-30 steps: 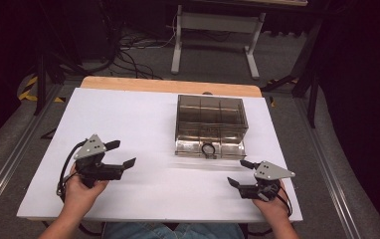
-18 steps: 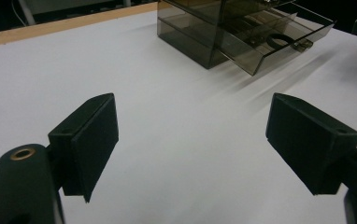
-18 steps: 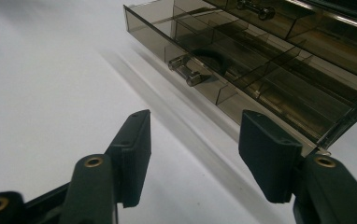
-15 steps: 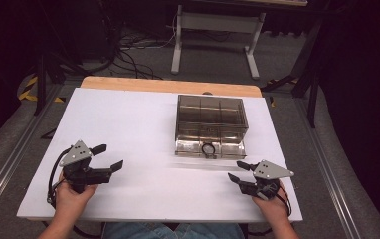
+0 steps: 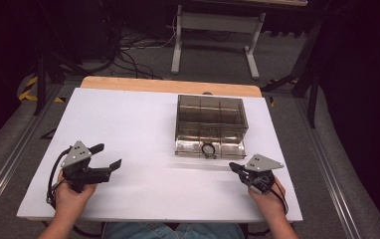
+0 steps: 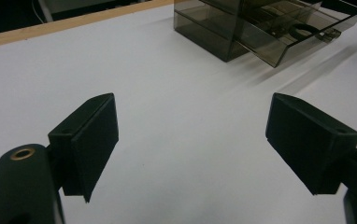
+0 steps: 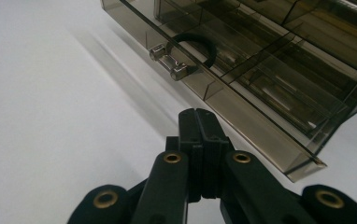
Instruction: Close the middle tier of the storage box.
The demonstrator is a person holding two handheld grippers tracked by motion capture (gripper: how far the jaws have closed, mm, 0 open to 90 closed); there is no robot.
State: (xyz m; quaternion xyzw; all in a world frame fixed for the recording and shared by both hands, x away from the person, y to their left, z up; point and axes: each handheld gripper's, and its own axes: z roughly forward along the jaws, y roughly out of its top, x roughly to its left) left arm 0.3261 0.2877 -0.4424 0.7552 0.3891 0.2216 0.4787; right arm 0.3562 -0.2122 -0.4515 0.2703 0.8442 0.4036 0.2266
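The smoked clear plastic box (image 5: 211,124) stands toward the far right of the white table (image 5: 128,129), its inside split into compartments, and a black ring handle (image 5: 208,149) hangs from a small metal latch (image 7: 168,61) at the middle of its near front wall. The right gripper (image 5: 234,167) sits just in front of that wall, a little to the right of the ring and not touching the box; its jaws have just been closing and are now pressed together with nothing between them, as the right gripper view (image 7: 199,122) shows. The left gripper (image 5: 107,155) rests well apart on the left of the table, jaws spread wide and empty over bare white surface. Judged from this, the step in hand is bringing the closed right tip to the ring or latch to work the front of the box. To do it well, the person would slide the tip leftward and slightly forward until it lines up with the ring, hook or press squarely rather than at a slant, and move slowly, since a light box may skid. The left gripper could come across to steady the box's left wall first.
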